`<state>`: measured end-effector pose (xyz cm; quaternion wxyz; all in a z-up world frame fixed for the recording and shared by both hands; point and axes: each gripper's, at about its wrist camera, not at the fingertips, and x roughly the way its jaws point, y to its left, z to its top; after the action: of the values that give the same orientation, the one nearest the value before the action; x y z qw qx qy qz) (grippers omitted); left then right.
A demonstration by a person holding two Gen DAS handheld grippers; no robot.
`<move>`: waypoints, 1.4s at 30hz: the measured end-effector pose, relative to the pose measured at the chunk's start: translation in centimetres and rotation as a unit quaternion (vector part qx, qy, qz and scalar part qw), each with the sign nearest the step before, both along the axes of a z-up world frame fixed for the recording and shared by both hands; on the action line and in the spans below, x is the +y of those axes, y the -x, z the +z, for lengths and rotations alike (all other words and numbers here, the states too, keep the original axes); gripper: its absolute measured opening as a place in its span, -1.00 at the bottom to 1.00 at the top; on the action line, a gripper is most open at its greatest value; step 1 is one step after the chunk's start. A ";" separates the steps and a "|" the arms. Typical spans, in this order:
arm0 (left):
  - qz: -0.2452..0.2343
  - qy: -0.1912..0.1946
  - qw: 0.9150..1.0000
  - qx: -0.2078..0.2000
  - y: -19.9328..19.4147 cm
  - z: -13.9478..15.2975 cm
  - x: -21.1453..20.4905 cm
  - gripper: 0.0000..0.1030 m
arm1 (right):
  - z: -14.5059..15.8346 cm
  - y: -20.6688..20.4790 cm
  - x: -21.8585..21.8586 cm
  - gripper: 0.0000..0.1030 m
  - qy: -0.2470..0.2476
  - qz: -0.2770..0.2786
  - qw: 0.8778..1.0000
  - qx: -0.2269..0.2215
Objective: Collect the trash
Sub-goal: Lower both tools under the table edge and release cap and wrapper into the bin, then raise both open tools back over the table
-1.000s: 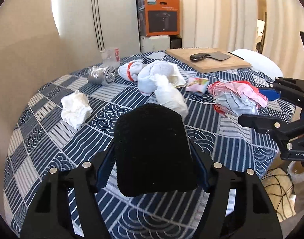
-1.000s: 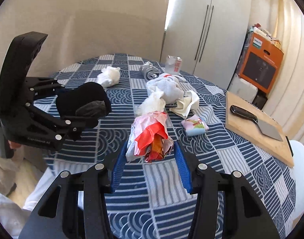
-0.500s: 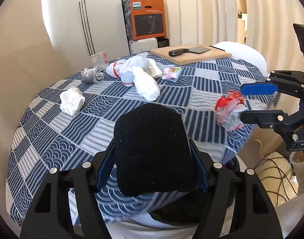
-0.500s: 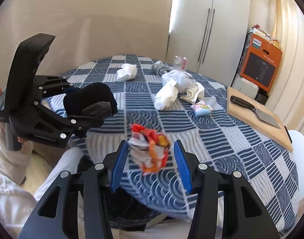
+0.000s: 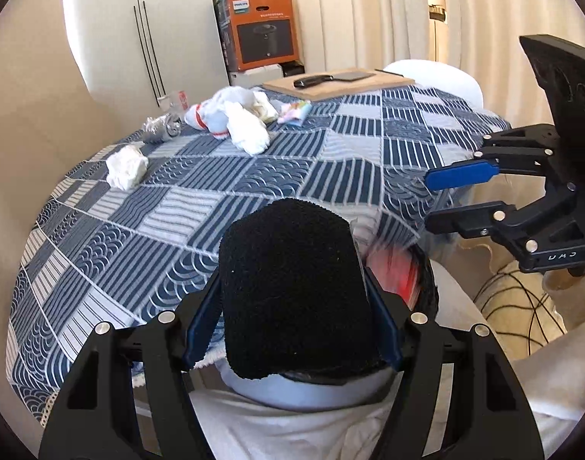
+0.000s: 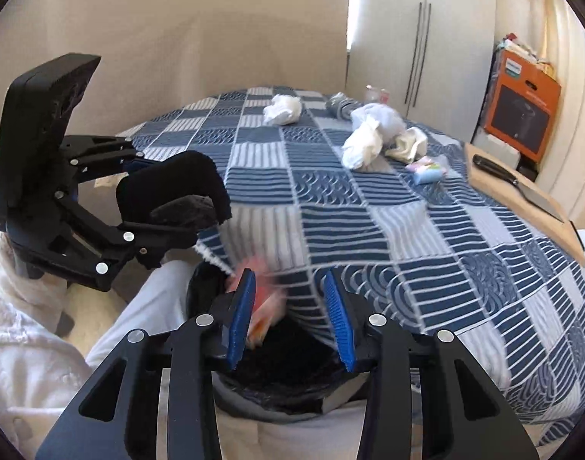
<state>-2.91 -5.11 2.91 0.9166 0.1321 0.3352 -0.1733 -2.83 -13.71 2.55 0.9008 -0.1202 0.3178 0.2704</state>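
Nearest, the left tongs (image 5: 292, 287) are clamped on a black sock (image 5: 292, 260), fuzzy and dome-shaped, as they were a second ago. The right tongs (image 6: 288, 280) are closing on nothing: a gap shows between the ribbed blue pads (image 6: 241, 314). Half a second ago a red and white wrapper (image 6: 261, 306) sat between them above the counter's edge. Now it is loose, a pink-red smear just beside the left-side pad and over the mouth of a bin (image 6: 330, 402) that has come into view below the edge.

From the left wrist the wrapper (image 5: 395, 272) is a red blur half hidden behind the sock. The bin is mostly covered by the tongs, showing only a glossy black liner and a grey rim. White fabric, seemingly the person's clothing, wraps around it.

The round counter (image 5: 177, 211) wears a blue and white patchwork cloth of stripes and wave scales. Farther on lie a crumpled tissue (image 5: 125, 166), a heap of white socks (image 5: 238, 122), a crushed silver can (image 5: 160, 128) and a small pastel packet (image 5: 294, 111). Beyond them are a wooden board (image 5: 338, 86) bearing a cleaver (image 5: 319, 78) and an orange carton (image 5: 261, 32).
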 end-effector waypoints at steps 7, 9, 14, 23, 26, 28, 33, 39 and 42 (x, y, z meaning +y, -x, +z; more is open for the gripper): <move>-0.021 -0.008 0.999 0.047 0.3 -3.7 -0.9 0.44 | -3.0 -0.1 0.7 -0.12 0.013 0.000 1.000 0.022; -0.026 -0.003 0.998 0.055 0.2 -4.3 -1.0 0.61 | -3.2 -0.2 0.5 0.14 0.012 -0.006 1.000 0.020; -0.032 0.005 0.998 0.058 -0.6 -5.1 -1.4 0.82 | -3.4 -0.4 -0.3 0.36 0.006 -0.014 1.000 0.019; -0.027 0.005 0.999 0.040 -1.1 -4.5 -1.4 0.84 | -2.8 -1.2 -1.1 0.57 0.003 -0.026 1.000 0.012; -0.007 0.005 1.000 0.026 -1.1 -3.4 -0.9 0.86 | -2.3 -1.4 -1.3 0.63 0.001 -0.030 1.000 0.007; 0.003 0.007 1.000 0.021 -1.4 -2.6 -0.4 0.86 | -1.7 -1.8 -1.6 0.64 -0.002 -0.034 0.999 0.004; 0.030 0.013 0.999 0.007 -2.4 -1.5 1.2 0.88 | -0.4 -2.9 -1.5 0.68 -0.001 -0.045 0.999 -0.003; 0.039 0.011 0.999 -0.005 -3.4 -0.5 2.2 0.88 | 0.7 -4.5 -1.3 0.70 0.002 -0.060 0.998 -0.006; 0.038 0.011 0.999 -0.007 -4.1 0.1 2.5 0.88 | 1.1 -5.3 -1.3 0.72 0.005 -0.066 0.998 -0.009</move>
<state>1.15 -2.66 2.97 0.9261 0.1106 0.3320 -0.1411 2.48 -14.99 3.70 0.9191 -0.1058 0.3179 0.2072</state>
